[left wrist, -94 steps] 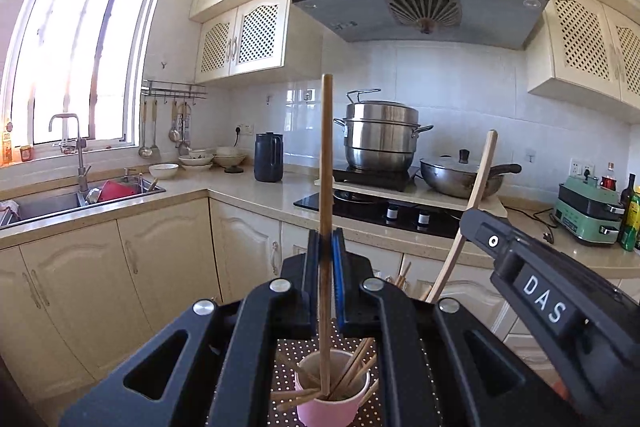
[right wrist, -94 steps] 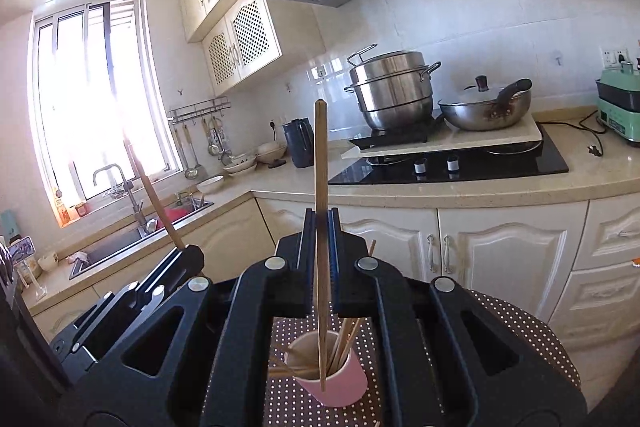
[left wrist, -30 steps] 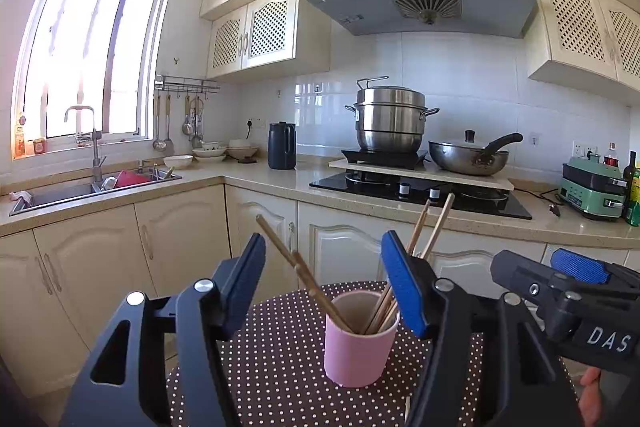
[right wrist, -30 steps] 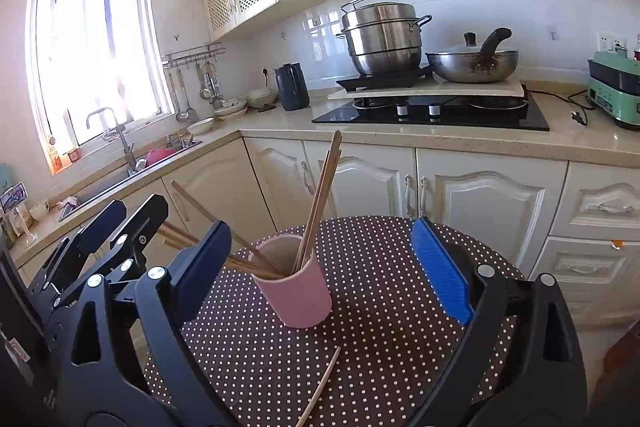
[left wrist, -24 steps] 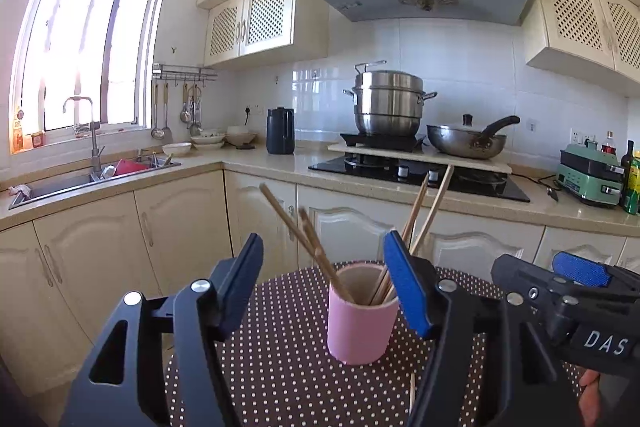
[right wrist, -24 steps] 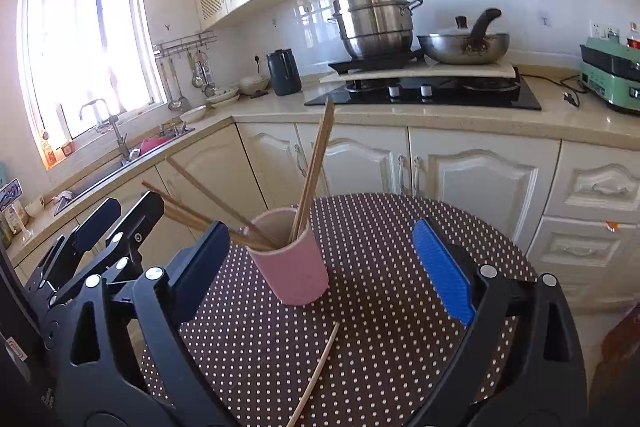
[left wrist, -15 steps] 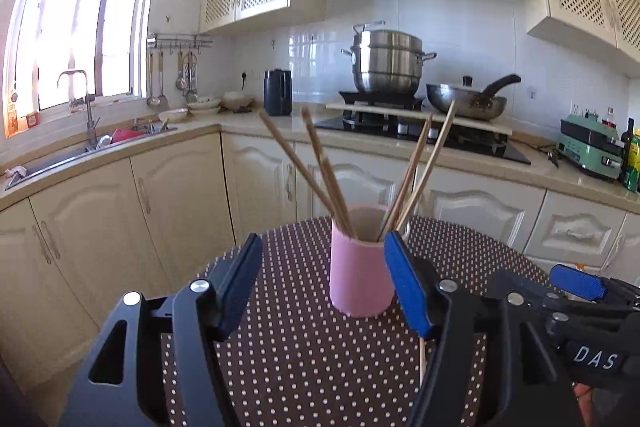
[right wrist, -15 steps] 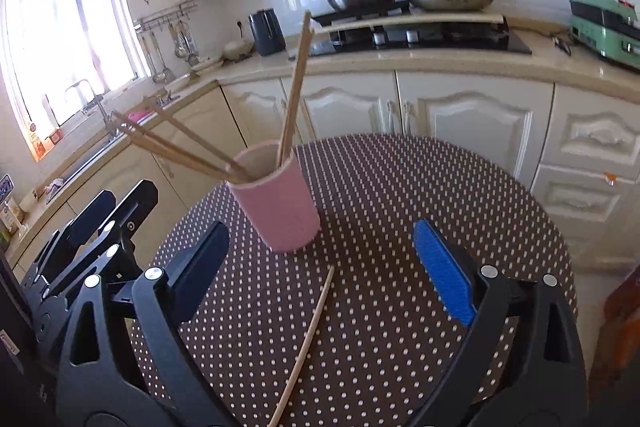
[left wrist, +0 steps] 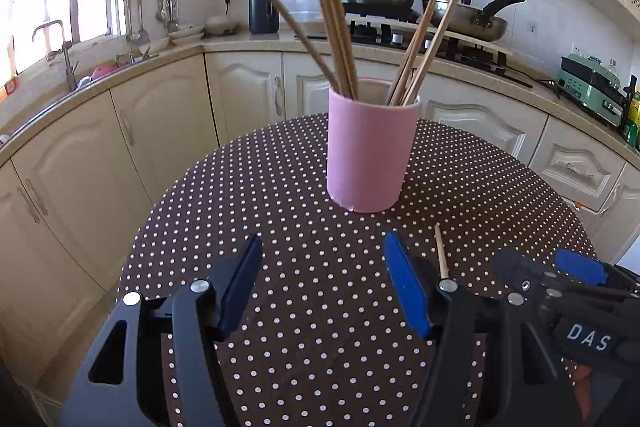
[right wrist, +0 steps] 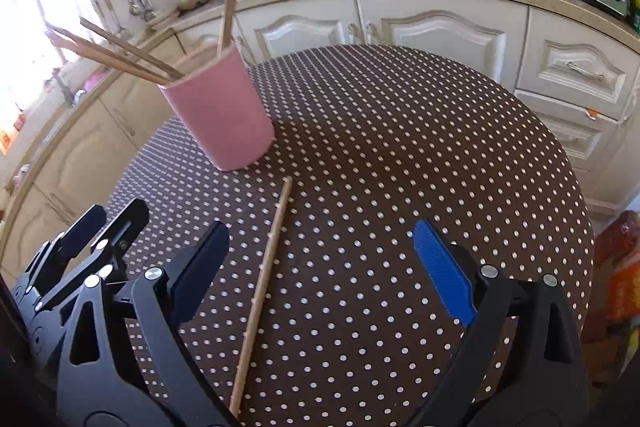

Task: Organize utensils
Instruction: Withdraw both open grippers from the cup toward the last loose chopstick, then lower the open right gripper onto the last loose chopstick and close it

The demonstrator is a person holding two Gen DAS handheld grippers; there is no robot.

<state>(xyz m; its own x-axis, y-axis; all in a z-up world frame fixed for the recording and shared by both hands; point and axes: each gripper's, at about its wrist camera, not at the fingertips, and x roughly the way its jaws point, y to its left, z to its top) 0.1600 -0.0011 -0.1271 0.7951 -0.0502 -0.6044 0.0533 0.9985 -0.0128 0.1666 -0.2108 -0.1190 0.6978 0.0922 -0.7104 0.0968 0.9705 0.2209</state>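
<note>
Left gripper, lower centre of the left wrist view: jaws spread, nothing between them. Pink cup stands upright at frame centre on the dotted tablecloth, holding several chopsticks. This view shows only the tip of a loose chopstick at lower right. The right wrist view shows that chopstick's length, lying flat below the cup. Right gripper: jaws spread, the chopstick passing between them, untouched.

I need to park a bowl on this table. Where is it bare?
The table's right half is free, from the loose chopstick to the far edge. It is crowded on the left, round the cup and the leaning chopsticks.
</note>
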